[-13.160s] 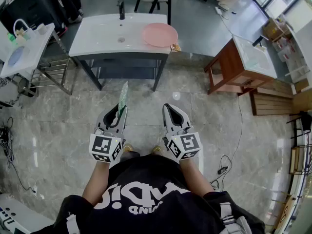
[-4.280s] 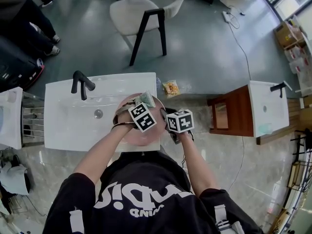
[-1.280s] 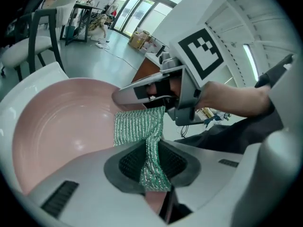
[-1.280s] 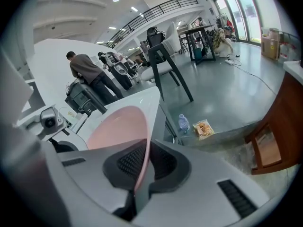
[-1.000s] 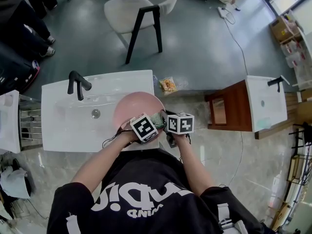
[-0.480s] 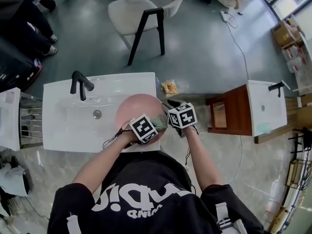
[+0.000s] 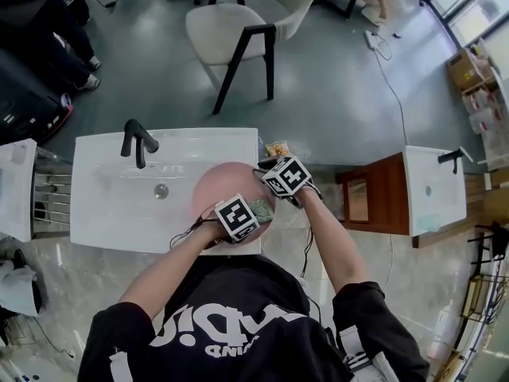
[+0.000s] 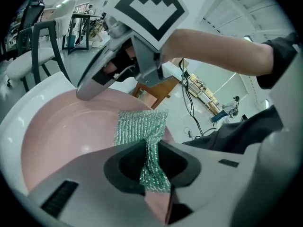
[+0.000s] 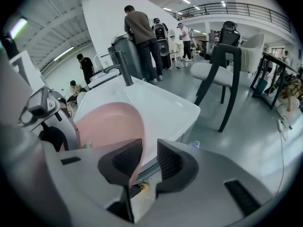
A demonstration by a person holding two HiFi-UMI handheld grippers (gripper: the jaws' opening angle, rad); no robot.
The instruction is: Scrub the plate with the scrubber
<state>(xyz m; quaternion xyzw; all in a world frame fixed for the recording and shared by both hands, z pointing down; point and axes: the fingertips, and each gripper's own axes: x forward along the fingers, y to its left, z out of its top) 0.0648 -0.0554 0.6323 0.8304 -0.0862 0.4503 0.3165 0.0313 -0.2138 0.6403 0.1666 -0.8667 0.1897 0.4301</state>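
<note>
"White sink [image 7: 111,205] first, since it was the biggest thing," I told the spotter. "It lay beneath both claws, and the pink plate [image 7: 216,188] rested at its right end, directly under the tips. I'd judge it sat there so that water and grit would drop into the basin."

"And your right claw?"

"My right claw [image 9: 144,161] straddled the plate's rim at the right edge. Its jaws had just been closing with the rim between them. The rim touched one pad while a gap showed at the other, so the claw was not yet clamped. I read that as settling a hold to steady the plate against the rubbing."

"Left one?"

"My left claw [image 8: 150,150] was clenched on the green mesh scrubber [image 8: 140,126]. It pinched the lower end, so the free part stuck out ahead of the tips and lay against the plate's inner face, as far as I could see. That kept the working surface clear of the jaws. The right claw hung just beyond it."

"How far along?"

"Scrubbing looked under way, but I couldn't tell how clean the plate was."
</note>
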